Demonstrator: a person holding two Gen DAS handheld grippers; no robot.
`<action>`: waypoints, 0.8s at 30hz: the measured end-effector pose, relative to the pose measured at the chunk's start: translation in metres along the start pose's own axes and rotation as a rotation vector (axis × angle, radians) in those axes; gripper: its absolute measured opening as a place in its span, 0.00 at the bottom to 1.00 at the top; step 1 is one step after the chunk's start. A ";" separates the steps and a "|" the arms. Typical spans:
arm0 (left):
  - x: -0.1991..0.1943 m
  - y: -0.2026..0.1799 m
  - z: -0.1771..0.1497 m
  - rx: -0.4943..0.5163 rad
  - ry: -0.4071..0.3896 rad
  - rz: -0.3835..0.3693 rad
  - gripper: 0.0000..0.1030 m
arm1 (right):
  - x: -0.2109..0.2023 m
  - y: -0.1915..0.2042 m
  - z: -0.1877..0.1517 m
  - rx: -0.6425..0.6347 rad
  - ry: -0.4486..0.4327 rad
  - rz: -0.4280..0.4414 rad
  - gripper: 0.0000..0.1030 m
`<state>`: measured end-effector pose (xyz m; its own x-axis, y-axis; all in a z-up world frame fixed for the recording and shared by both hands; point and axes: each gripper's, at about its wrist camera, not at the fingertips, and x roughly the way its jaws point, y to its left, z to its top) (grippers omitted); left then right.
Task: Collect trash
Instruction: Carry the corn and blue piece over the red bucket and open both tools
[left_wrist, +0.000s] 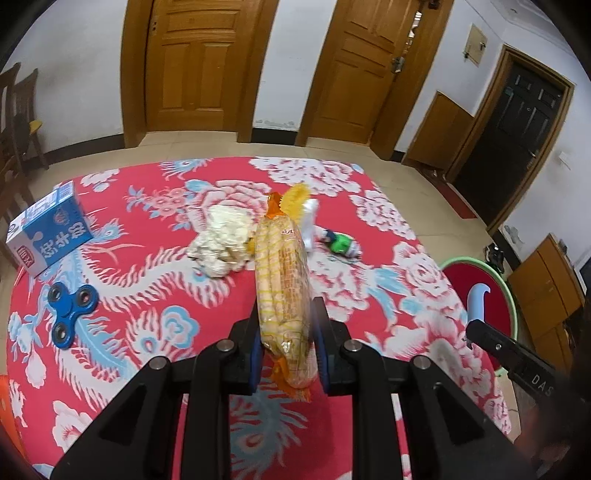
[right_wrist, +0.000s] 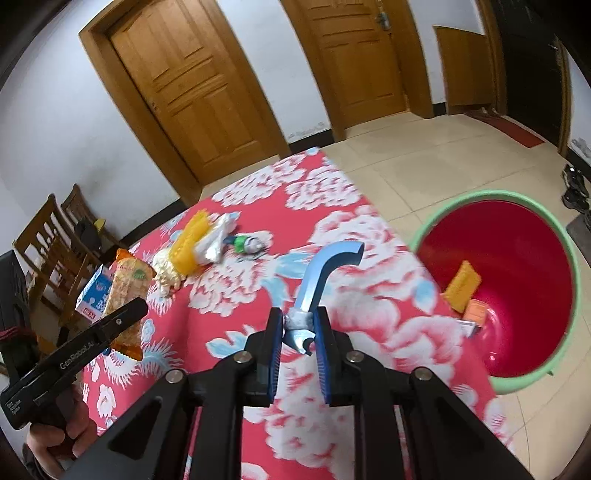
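My left gripper (left_wrist: 286, 332) is shut on a clear snack packet (left_wrist: 282, 280) with orange ends, held up over the red flowered tablecloth (left_wrist: 147, 258). The right wrist view shows the same packet (right_wrist: 127, 291) at the left. My right gripper (right_wrist: 299, 325) is shut on a blue curved plastic piece (right_wrist: 325, 269) that has a wad of white tape at its base. It hangs over the table's right side, near a red bin with a green rim (right_wrist: 495, 195). On the cloth lie crumpled paper (left_wrist: 221, 240), a yellow wrapper (right_wrist: 188, 243), a white wrapper (right_wrist: 218, 240) and a small green-labelled bottle (left_wrist: 341, 245).
A blue milk carton (left_wrist: 48, 232) and a blue fidget spinner (left_wrist: 70, 310) lie on the table's left side. The bin (left_wrist: 465, 258) stands on the tiled floor right of the table and holds orange packets (right_wrist: 461, 286). Wooden chairs (right_wrist: 48, 236) stand at the far left.
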<state>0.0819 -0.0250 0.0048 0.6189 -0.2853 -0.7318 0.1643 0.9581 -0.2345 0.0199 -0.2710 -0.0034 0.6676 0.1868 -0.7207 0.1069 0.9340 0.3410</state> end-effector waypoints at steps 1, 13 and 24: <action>-0.001 -0.003 0.000 0.003 0.001 -0.008 0.22 | -0.002 -0.004 0.000 0.008 -0.003 -0.004 0.18; 0.002 -0.053 -0.003 0.088 0.038 -0.064 0.22 | -0.029 -0.063 -0.006 0.113 -0.043 -0.057 0.19; 0.016 -0.106 -0.006 0.179 0.072 -0.128 0.22 | -0.038 -0.112 -0.010 0.203 -0.066 -0.108 0.19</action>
<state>0.0701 -0.1310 0.0139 0.5288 -0.3996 -0.7488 0.3754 0.9014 -0.2160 -0.0251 -0.3798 -0.0206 0.6899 0.0624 -0.7212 0.3219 0.8659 0.3828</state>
